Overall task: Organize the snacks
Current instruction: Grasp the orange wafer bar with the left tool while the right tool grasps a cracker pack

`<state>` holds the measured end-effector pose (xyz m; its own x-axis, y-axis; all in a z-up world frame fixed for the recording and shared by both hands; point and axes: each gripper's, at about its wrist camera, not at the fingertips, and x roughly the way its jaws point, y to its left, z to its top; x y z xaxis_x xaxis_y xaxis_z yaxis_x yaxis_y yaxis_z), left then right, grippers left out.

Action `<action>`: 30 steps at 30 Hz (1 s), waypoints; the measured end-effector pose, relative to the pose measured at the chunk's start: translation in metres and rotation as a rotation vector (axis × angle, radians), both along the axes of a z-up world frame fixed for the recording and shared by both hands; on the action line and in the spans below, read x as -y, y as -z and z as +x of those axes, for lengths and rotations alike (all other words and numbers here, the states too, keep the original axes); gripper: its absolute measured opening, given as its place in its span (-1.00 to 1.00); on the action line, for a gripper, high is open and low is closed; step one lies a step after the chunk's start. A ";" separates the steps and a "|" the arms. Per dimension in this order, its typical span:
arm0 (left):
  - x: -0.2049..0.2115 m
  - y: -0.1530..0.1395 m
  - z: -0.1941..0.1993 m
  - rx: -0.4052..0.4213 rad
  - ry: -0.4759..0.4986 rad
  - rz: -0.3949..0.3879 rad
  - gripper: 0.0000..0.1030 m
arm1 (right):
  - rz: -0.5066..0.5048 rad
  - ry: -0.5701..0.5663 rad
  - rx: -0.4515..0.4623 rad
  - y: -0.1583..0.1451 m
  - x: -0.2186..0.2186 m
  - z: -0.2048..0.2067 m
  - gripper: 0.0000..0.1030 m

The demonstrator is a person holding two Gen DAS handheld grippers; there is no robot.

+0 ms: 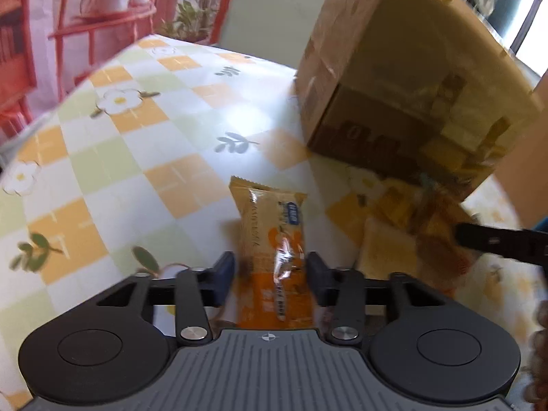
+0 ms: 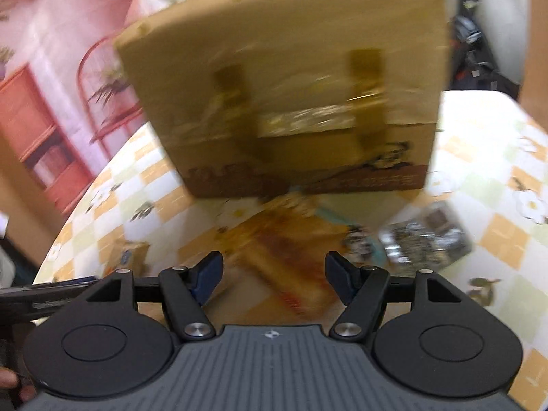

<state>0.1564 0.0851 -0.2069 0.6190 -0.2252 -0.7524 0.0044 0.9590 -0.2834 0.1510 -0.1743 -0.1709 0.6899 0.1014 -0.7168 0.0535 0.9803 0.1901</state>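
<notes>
The left gripper point(image 1: 270, 275) is clamped on a long orange foil snack bar wrapper point(image 1: 270, 239), whose long axis runs straight ahead along the fingers. Ahead and to its right stands the brown cardboard box point(image 1: 404, 78) on the checked orange-and-green tablecloth point(image 1: 137, 144), well beyond the bar's far end. The right gripper point(image 2: 274, 274) hangs apart and empty over a blurred orange flat packet point(image 2: 284, 246), with a silver-and-black wrapped snack point(image 2: 424, 236) off to its right and the same box straight ahead. Judging by this, the left gripper's bar is the one to go boxward.
</notes>
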 end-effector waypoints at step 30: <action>-0.028 0.006 -0.005 0.028 -0.065 -0.081 -0.16 | -0.127 -0.130 -0.126 0.021 -0.078 0.076 0.10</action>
<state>0.1513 0.1126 -0.2127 0.6551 -0.2430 -0.7154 -0.0479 0.9316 -0.3603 0.2273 -0.0964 -0.1919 0.5811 0.0870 -0.8092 -0.0593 0.9962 0.0645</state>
